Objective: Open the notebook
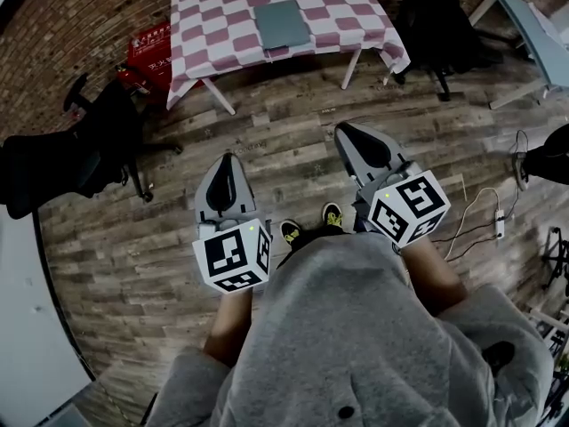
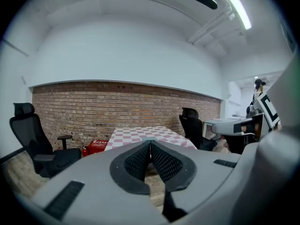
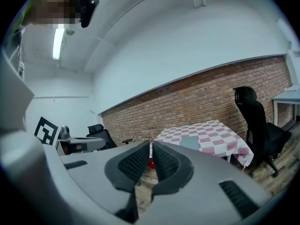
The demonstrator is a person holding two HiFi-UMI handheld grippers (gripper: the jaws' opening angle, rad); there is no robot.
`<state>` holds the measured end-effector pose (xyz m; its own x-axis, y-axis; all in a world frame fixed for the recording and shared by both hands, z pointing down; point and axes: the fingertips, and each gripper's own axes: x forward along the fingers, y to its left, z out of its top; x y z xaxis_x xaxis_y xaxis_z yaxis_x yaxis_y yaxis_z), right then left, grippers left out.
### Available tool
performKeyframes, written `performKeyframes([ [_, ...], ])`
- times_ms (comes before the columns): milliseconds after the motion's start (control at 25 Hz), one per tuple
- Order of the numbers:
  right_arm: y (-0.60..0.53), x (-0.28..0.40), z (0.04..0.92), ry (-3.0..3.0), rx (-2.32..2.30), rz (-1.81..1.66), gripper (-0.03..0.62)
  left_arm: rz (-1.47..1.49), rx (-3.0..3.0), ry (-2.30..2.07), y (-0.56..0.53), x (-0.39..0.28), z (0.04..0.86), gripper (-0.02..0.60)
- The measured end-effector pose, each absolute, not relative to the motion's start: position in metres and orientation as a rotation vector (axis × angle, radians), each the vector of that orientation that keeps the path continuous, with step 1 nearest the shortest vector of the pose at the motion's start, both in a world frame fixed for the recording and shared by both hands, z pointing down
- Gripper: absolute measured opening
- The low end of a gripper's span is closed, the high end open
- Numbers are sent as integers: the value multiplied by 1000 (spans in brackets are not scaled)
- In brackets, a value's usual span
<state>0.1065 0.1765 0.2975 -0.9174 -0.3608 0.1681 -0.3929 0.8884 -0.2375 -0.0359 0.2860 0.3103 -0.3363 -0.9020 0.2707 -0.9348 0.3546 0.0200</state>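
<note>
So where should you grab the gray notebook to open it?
The notebook lies flat and closed near the front edge of the checkered table. So probably pinch the cover's front edge, coming from the near side; only thin edges offer a hold. Which side is the spine can't be told.

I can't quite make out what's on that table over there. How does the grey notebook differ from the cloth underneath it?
The notebook is plain grey, while the tablecloth is checked in pink and white. The notebook is small and takes up only a patch of the top, but the tablecloth covers all of it. The notebook lies flat and closed, whereas the tablecloth hangs down over the edges. Both rest on the same table.
</note>
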Motion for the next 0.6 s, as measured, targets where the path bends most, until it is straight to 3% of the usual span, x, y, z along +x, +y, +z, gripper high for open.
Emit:
performKeyframes([
  [600, 206, 68, 299, -2935, 605, 366, 37, 172, 1709, -2374, 309, -72, 309, 11],
])
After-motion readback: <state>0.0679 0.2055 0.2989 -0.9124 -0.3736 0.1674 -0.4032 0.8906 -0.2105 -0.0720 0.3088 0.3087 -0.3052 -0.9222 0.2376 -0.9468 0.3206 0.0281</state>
